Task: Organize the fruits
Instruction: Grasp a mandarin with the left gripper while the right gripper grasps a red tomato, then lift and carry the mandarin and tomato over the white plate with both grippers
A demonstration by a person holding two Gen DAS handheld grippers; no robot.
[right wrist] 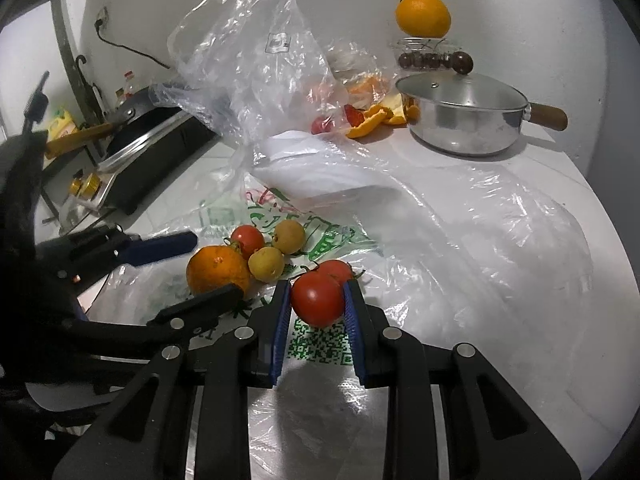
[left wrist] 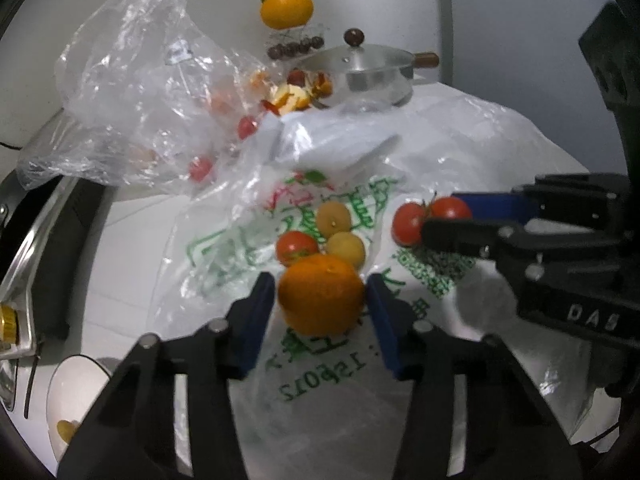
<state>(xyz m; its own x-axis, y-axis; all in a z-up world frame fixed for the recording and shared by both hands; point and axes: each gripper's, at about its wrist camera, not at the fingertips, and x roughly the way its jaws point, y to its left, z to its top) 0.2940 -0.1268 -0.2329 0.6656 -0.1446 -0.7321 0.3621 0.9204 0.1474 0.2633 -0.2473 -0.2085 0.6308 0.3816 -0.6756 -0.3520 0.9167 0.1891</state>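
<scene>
We see the white worktop mostly covered by a flattened printed plastic bag, with bare room toward its right edge. A crumpled clear bag stands toward the back wall, and a lidded steel pan sits at the back right. Mid-worktop on the printed bag, our left gripper pinches an orange; just beside it, our right gripper is pressed onto a tomato. Two small yellow fruits and another tomato lie touching behind the orange.
</scene>
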